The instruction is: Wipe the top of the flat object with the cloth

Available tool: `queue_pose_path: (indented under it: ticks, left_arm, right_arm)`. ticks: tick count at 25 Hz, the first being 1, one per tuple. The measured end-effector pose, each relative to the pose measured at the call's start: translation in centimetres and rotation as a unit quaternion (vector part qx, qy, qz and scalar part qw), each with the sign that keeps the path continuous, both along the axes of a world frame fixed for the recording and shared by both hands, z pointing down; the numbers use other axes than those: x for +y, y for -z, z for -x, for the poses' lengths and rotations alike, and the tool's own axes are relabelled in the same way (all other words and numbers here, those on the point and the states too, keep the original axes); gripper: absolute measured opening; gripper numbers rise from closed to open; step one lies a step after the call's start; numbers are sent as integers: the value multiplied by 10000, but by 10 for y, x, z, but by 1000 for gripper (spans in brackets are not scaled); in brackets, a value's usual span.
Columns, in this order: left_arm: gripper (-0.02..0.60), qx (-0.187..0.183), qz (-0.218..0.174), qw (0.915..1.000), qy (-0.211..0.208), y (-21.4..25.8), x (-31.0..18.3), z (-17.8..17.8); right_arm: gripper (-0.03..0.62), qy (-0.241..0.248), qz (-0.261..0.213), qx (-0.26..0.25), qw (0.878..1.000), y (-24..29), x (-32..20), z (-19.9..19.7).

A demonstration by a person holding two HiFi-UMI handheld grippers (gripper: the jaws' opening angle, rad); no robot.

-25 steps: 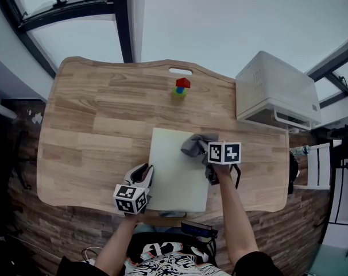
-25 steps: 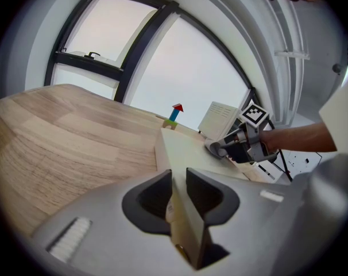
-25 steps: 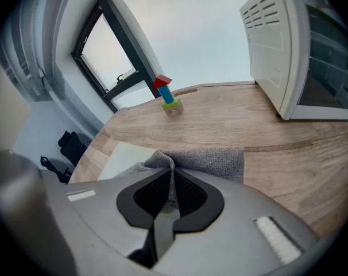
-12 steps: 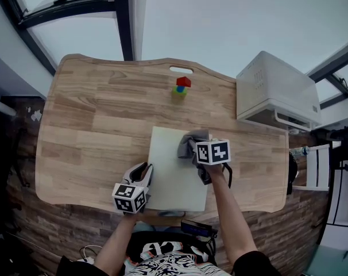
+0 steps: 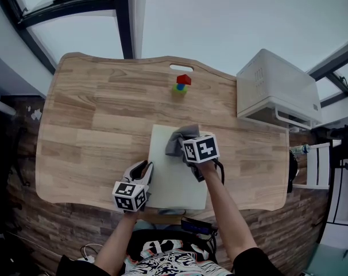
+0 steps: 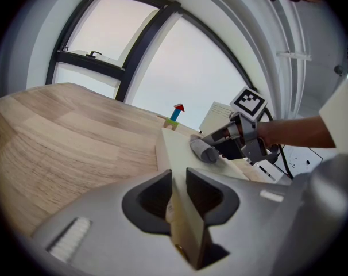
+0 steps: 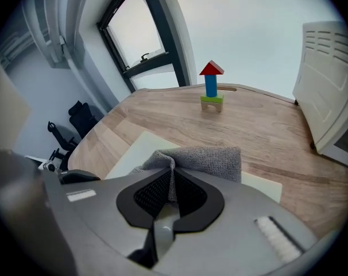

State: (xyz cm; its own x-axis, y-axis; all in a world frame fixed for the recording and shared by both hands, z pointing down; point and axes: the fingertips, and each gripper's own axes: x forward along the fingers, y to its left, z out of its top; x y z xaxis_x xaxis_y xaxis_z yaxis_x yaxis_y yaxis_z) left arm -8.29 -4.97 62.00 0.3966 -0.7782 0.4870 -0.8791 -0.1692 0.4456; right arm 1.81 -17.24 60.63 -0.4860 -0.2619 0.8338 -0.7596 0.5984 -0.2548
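While the left gripper (image 6: pixel 178 190) clamps the near left edge of the board (image 5: pixel 173 180), its jaws narrow on it, the right gripper (image 7: pixel 169 183) pinches a fold of the grey cloth (image 5: pixel 176 141), which sits bunched on the board's far part. The board lies on the table (image 5: pixel 88 125) near its front edge. A block tower (image 5: pixel 181 86) stands well beyond it, and a white box (image 5: pixel 274 88) is at the right.
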Motion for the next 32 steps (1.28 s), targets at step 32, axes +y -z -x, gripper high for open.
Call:
queue_pose_path:
  ticks: [32]
  left_arm:
    - [141, 126, 27, 9999, 8, -2, -1, -1]
  right_arm:
    - [9, 741, -151, -105, 9971, 2, 26, 61]
